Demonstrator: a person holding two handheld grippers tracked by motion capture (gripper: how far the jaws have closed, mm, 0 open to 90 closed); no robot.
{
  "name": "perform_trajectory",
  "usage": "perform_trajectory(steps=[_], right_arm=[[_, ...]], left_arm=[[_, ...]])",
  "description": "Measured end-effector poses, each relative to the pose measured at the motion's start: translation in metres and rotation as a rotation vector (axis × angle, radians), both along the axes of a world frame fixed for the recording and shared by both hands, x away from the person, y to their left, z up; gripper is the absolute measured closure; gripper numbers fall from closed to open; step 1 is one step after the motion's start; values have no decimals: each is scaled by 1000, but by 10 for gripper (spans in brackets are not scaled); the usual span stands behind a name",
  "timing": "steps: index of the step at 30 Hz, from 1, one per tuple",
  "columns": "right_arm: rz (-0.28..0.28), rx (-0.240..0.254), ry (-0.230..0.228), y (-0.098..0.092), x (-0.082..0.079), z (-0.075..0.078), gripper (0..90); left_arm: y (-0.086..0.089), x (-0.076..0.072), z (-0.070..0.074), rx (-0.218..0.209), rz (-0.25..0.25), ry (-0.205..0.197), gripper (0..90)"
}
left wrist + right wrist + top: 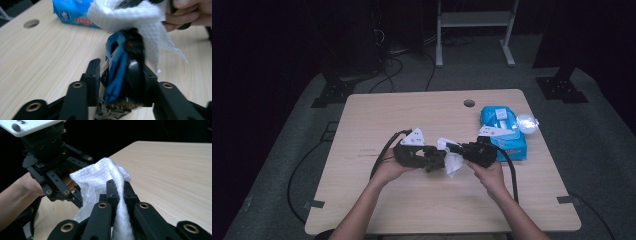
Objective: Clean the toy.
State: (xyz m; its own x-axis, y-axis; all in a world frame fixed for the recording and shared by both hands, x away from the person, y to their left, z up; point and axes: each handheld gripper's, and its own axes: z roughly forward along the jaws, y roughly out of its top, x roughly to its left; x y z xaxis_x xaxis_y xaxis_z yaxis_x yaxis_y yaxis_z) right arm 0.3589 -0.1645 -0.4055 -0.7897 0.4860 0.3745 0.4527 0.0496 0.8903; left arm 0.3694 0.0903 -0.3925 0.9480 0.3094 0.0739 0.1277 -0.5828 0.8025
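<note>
Tissue [100, 177] pinched between right gripper [119, 185] fingers [112, 192].

I see a pale wooden table [412, 200] with a round cable hole [469, 103] near its far edge, standing on grey carpet [607, 150]. Beyond it the room falls into darkness. A white metal frame [474, 25] stands at the back, black stand feet [332, 92] flank the table, and black cables [387, 70] trail across the floor.
</note>
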Motion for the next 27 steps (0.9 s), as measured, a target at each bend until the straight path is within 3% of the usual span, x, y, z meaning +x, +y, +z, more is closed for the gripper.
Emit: perform_trajectory(steps=[1,4,6,10,15,21,23,24,27], right_arm=[[-2,-7,-5,2,-1,0,867],[1,2,-3,5,0,-1,867],[-2,1,-9,5,1,-1,867],[-16,-2,2,-2,3,-2,866],[-31,-12,53,-3,10,-16,866],[-10,-23,67,6,11,-22,866],[-7,-22,63,8,10,-20,866],[-4,-21,60,8,10,-19,866],[6,-22,56,12,8,-19,866]], left_arm=[[0,-2,0,13,2,-48,584],[0,-4,2,33,-7,-78,618],[-1,-5,2,6,-7,-91,633],[4,-1,4,-96,-6,-35,670],[9,3,2,-123,1,-6,673],[10,5,3,-99,1,22,658],[10,5,2,-71,9,34,643],[9,6,1,-35,16,35,632],[8,5,0,-29,14,32,627]])
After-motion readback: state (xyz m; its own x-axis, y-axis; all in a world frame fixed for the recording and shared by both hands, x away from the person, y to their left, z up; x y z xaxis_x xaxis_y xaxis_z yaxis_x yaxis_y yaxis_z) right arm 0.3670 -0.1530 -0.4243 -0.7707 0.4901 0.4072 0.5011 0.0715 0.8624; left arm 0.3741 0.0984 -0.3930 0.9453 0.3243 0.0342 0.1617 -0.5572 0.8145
